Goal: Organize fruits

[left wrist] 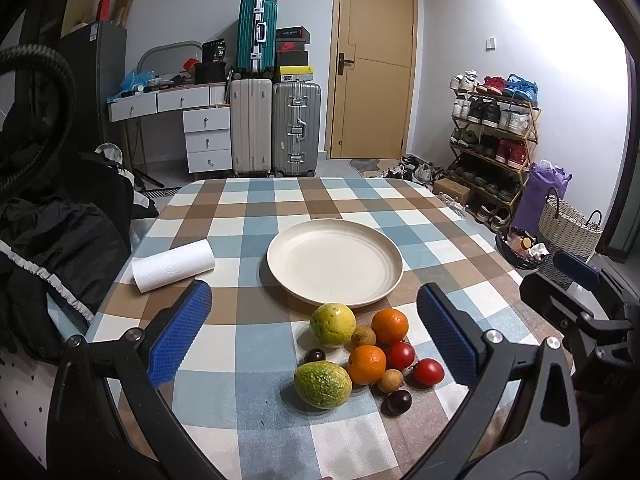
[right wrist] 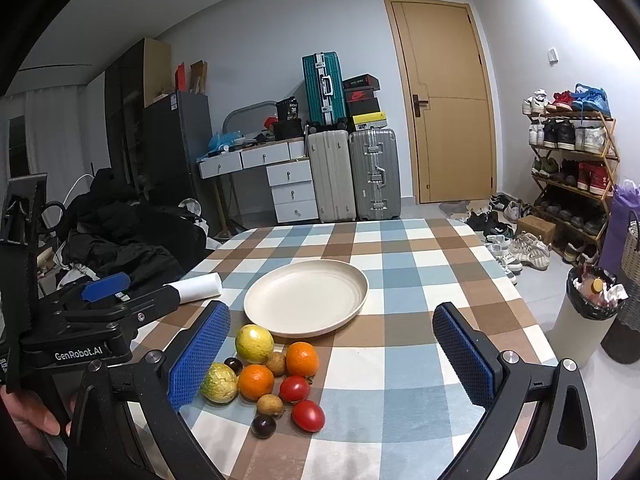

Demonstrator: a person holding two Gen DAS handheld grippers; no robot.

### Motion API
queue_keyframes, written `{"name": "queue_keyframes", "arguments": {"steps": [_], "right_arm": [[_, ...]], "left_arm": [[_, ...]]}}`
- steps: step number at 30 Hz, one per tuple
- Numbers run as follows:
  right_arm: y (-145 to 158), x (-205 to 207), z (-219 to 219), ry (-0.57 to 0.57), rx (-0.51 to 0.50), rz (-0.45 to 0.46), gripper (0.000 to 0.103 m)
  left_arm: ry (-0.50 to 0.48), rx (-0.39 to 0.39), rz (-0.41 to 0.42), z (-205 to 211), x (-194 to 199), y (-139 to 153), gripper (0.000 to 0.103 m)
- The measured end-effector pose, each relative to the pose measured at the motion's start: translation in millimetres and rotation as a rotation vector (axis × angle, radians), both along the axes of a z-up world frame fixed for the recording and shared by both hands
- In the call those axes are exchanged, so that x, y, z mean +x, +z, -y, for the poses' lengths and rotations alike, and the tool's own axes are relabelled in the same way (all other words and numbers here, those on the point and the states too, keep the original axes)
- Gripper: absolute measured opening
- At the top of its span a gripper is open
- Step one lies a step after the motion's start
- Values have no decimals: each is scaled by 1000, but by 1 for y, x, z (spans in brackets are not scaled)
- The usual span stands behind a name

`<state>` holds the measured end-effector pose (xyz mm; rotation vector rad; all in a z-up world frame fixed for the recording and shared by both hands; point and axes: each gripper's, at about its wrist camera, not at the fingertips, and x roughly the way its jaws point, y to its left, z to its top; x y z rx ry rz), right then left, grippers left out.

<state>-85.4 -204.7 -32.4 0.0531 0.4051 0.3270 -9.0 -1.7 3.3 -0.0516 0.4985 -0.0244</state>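
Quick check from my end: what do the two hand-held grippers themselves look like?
Both match: the left hand-held gripper and right hand-held gripper have black frames with silver pivot bolts and two fingers faced with blue textured pads. The left one's black body carries white "GenRobot.AI" lettering.

The left gripper (left wrist: pixel 314 334) hangs above the near edge of the checked table (left wrist: pixel 256 408), its blue-padded jaws spread wide with nothing between them. Under it lies a cluster of fruit: two yellow-green guavas (left wrist: pixel 332 324), two oranges (left wrist: pixel 390 325), two red tomatoes (left wrist: pixel 428 372), two brown longans (left wrist: pixel 363 336) and two dark plums (left wrist: pixel 399 402). The cream plate (left wrist: pixel 334 262) sits just beyond, mid-table, nothing on it. A paper towel roll (left wrist: pixel 173 266) lies near the left edge. The right gripper (left wrist: pixel 580 280) shows at the right edge.
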Motion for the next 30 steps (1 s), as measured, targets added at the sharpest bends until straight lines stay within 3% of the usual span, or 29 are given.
{"name": "queue_keyframes", "arguments": {"steps": [30], "right_arm": [[-2,-11,0,-5,32,26,103]], "left_arm": [[56,-21,28,-11,-19,19,103]]}}
